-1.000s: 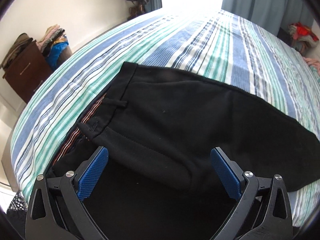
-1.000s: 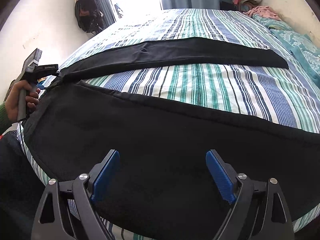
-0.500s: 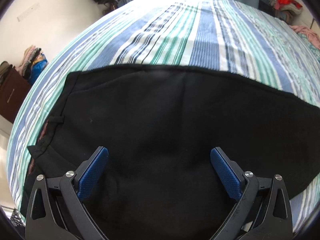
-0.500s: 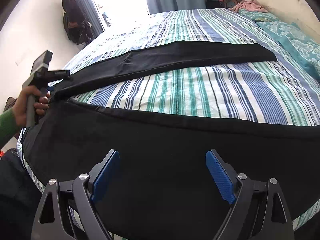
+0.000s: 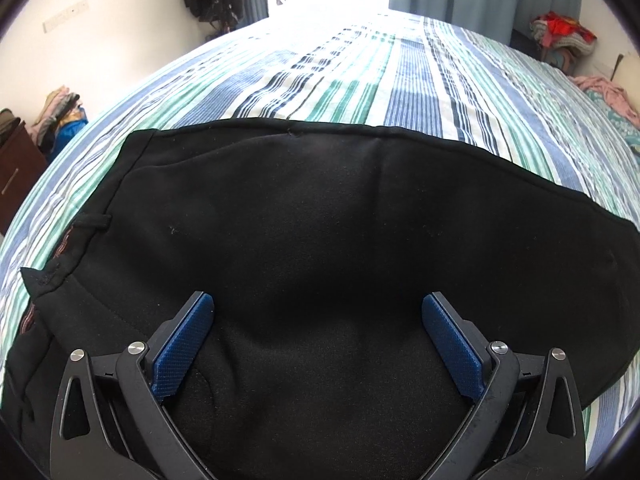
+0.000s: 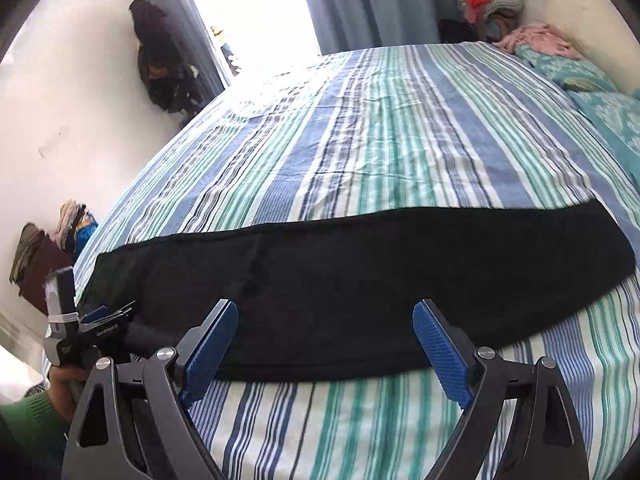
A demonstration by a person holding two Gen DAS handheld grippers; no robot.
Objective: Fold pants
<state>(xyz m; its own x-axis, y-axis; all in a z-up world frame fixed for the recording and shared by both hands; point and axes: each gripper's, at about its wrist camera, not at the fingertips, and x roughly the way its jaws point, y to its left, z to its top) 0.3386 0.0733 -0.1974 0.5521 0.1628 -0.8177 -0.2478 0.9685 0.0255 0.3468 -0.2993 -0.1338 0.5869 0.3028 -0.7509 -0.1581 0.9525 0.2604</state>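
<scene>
Black pants (image 6: pixel 360 280) lie flat on the striped bed as one long band, leg laid on leg, waistband at the left and leg ends at the right. In the left wrist view the waist end (image 5: pixel 320 240) fills the frame, with a belt loop (image 5: pixel 94 222) at the left. My left gripper (image 5: pixel 318 340) is open and empty just above the waist area; it also shows in the right wrist view (image 6: pixel 112 314). My right gripper (image 6: pixel 326 344) is open and empty over the pants' near edge, mid-length.
The striped sheet (image 6: pixel 400 140) stretches beyond the pants. A teal pillow (image 6: pixel 600 104) and pink cloth (image 6: pixel 540 38) lie at the far right. A brown cabinet with piled clothes (image 6: pixel 40 256) stands left of the bed. Dark clothes hang by the curtain (image 6: pixel 160 64).
The two legs, spread apart a second ago, now lie together in one band. My right gripper has drawn back toward the bed's near edge. My left gripper stayed over the waist.
</scene>
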